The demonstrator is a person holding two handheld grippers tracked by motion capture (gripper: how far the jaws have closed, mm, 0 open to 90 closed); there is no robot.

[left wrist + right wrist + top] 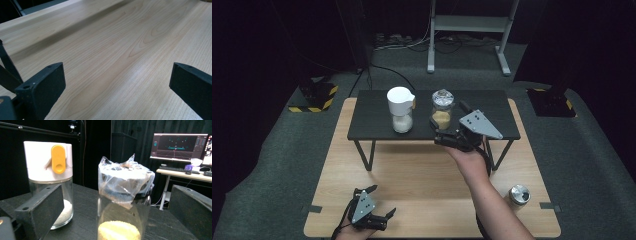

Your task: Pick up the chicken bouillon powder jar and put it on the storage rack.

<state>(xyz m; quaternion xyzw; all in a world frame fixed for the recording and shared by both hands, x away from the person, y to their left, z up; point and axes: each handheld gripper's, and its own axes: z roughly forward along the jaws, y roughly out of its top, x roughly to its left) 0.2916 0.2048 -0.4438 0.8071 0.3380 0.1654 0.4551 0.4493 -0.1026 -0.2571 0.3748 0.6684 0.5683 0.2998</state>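
Two glass jars stand on a low black shelf (377, 125). One jar (442, 111) (123, 205) holds yellow grains and has crumpled clear plastic over its mouth. The other (401, 112) (50, 177) holds white grains under a white lid with a yellow tab. My right gripper (438, 136) (115, 206) is open at the front of the plastic-covered jar. In the right gripper view the jar sits between the two jaws, and neither jaw touches it. My left gripper (382, 201) (117, 82) is open low over the bare wood, with nothing between its jaws.
The shelf stands on thin legs at the back of a light wooden table (412, 175). A small round metal lid or tin (518, 195) rests near the table's front right corner. Dark carpet, a desk frame and cables lie beyond the table.
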